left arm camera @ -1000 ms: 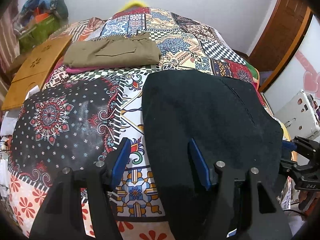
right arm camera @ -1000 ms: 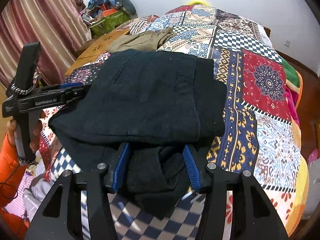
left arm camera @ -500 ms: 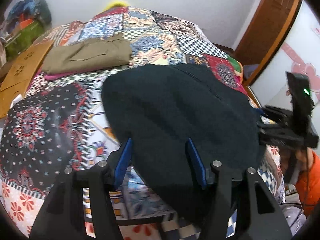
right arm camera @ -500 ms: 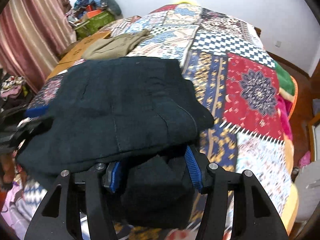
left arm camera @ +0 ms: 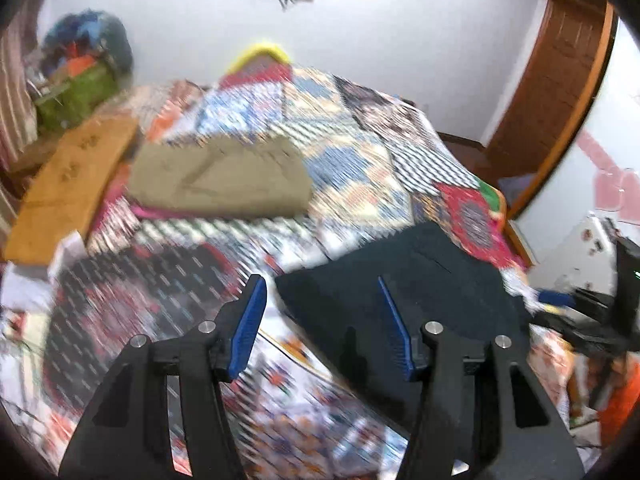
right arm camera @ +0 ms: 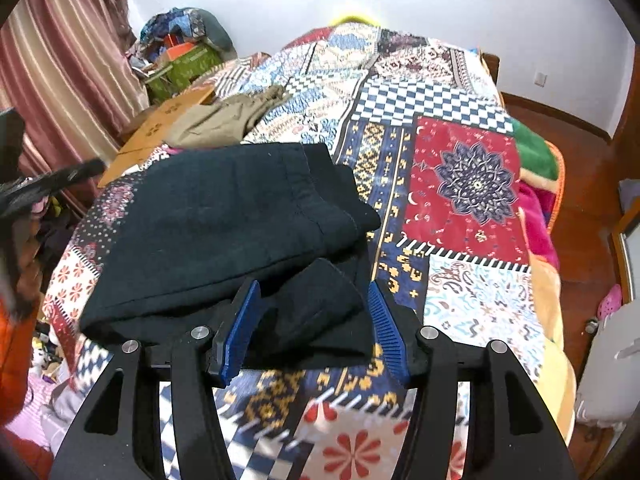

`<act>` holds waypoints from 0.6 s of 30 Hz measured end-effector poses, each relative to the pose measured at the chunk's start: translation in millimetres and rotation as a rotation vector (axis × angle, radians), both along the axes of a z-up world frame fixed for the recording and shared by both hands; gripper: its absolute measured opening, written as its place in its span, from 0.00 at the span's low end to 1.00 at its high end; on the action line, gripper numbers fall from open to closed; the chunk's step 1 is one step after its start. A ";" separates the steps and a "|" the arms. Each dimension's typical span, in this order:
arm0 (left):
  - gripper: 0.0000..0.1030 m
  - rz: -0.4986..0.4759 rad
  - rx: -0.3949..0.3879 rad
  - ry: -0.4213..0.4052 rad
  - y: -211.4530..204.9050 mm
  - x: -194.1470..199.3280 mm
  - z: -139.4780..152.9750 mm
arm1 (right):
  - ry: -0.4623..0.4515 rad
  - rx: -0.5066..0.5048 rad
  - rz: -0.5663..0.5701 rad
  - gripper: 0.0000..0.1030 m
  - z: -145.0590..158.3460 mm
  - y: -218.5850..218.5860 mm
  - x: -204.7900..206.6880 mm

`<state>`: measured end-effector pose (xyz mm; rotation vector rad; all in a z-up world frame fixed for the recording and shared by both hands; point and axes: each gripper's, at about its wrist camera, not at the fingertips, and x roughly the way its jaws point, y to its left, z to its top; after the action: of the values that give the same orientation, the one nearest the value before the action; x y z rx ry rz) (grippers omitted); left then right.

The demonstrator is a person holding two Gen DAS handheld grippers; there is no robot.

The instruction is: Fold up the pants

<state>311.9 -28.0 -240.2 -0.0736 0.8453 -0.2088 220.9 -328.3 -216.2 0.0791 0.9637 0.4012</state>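
Note:
The black pants [right arm camera: 224, 232] lie folded in a thick bundle on the patchwork bed cover, with a loose lower layer sticking out at the near right. They also show in the blurred left wrist view [left arm camera: 404, 304]. My right gripper [right arm camera: 312, 320] is open, its blue pads either side of the bundle's near edge, gripping nothing. My left gripper [left arm camera: 320, 316] is open and empty, above the bed at the bundle's left edge. It shows as a dark shape in the right wrist view [right arm camera: 52, 184].
Folded khaki pants [left arm camera: 220, 180] lie further up the bed, also in the right wrist view [right arm camera: 224, 120]. A wooden board [left arm camera: 68, 192] lies at the bed's left edge. Boxes and bags [right arm camera: 184, 56] are piled in the far left corner. A wooden door [left arm camera: 560, 80] stands at right.
Both grippers have drawn back from the black pants and let them lie on the bed. The left gripper has swung up and left fast, blurring its view.

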 end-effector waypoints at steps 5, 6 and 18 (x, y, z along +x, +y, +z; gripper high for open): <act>0.54 0.047 0.093 0.056 16.3 58.0 -25.3 | 0.031 -0.020 0.044 0.51 -4.1 7.3 -8.4; 0.54 0.042 0.105 0.081 16.8 69.0 -34.7 | 0.047 -0.028 0.059 0.51 -9.0 11.1 -10.1; 0.48 -0.040 0.132 0.178 -1.6 69.7 -86.7 | 0.116 -0.008 0.072 0.51 -43.4 15.8 8.0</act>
<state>381.5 -29.6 -326.8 0.0491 1.0365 -0.1852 228.9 -312.6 -259.5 0.0610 1.0853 0.4626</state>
